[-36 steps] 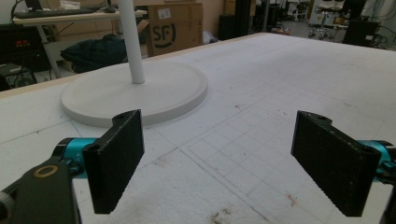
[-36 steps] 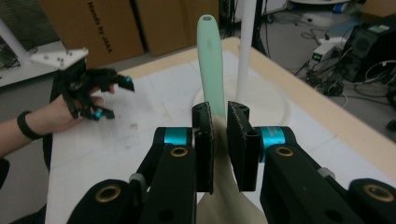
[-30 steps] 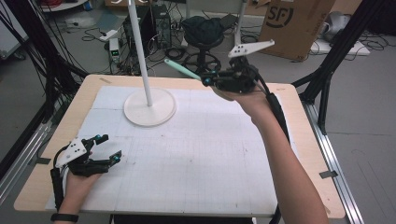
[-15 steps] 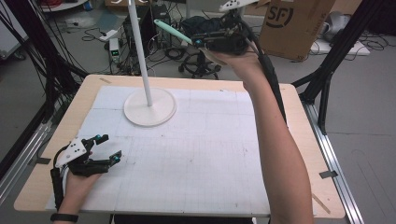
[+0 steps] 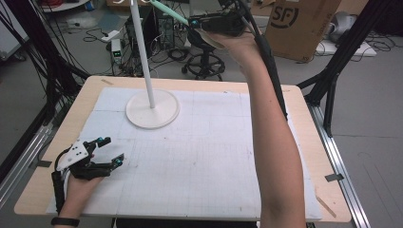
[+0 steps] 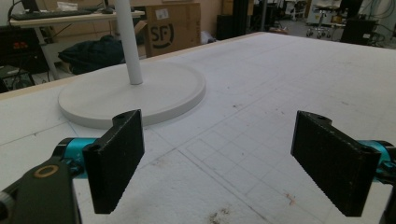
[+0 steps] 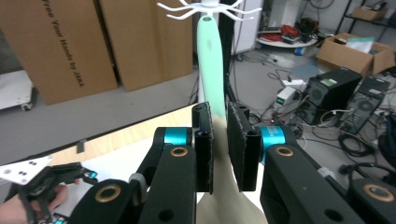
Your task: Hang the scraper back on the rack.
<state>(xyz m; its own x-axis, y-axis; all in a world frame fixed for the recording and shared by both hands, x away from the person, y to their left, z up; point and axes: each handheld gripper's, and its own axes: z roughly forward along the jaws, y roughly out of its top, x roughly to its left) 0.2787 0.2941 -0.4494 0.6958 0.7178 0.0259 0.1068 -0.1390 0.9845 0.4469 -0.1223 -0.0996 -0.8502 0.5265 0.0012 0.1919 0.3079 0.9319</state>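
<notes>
Right gripper point(image 7: 219, 149), raised near the white rack's point(image 5: 151, 102) top hooks point(image 7: 208, 8), is clamped on a mint shoehorn point(image 7: 211, 70). Left gripper point(image 5: 108, 152) is rested spread wide on the table point(image 5: 214, 156).

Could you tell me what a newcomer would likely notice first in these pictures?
Most striking is the right tongs, raised high above the table's far edge and shut on a mint-green utensil that points toward the white hook crown atop the stand pole. Next comes the stand's round white base on the gridded mat's far left. The left tongs rest open near the front-left corner, holding nothing.
</notes>
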